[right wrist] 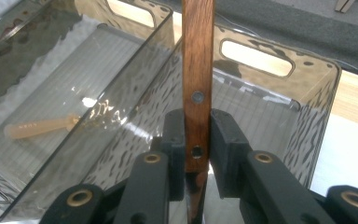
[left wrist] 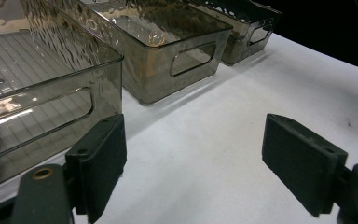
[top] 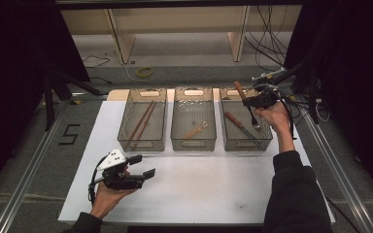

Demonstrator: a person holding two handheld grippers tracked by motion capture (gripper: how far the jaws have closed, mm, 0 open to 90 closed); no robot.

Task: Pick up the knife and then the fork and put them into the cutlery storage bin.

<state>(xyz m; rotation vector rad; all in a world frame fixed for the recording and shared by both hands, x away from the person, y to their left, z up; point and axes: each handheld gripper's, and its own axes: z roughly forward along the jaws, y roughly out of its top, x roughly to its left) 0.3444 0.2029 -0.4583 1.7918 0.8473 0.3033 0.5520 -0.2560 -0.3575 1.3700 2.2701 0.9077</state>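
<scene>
White tabletop (top: pixel 199 189), three clear bins at the far edge. Right claw (right wrist: pixel 197 140) clamps a wooden-handled fork (right wrist: pixel 197 70), probably tines down, over the right bin (top: pixel 267 138) holding a knife (top: pixel 237 124); left claw (left wrist: pixel 193 163) gapes idle, near left. Placing step: lower and release.

Dim, dark-edged surroundings frame a brightly lit white table sheet (top: pixel 199 184) in the high view, where overhead light throws soft shadows beside the smoky bins (top: pixel 193 119) and glints on their rippled plastic, while both gripper views blur slightly up close.
</scene>
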